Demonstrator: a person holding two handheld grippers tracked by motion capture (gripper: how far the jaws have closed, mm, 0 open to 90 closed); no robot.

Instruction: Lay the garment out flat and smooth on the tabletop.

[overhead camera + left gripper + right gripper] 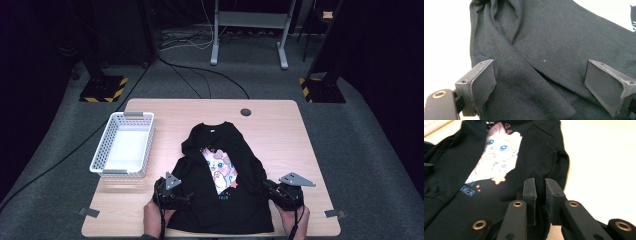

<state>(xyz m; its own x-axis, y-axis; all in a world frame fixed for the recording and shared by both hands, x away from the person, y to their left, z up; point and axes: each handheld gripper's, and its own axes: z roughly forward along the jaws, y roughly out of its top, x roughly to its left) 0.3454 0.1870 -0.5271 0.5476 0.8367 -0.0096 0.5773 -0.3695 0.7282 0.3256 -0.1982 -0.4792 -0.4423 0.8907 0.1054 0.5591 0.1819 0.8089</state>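
Presently: black T-shirt [220, 175] flat on bench [280, 125], lower centre of high view, both sides folded inward over cartoon print. Left gripper [539, 85] jaws wide apart over fabric. Right gripper [540, 192] nearly together, pinching shirt edge (apparently). White basket [122, 145] left of centre, empty. Folding likely partway; stowing outstanding.

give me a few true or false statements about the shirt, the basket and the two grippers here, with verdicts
1. The black t-shirt lies on the wooden table. True.
2. The white basket holds folded clothes. False: it is empty.
3. The left gripper has its jaws wide apart over the shirt's fabric. True.
4. The right gripper is wide open. False: its jaws stand nearly together at the shirt's edge.
5. The basket sits to the right of the shirt in the high view. False: it sits to the left.
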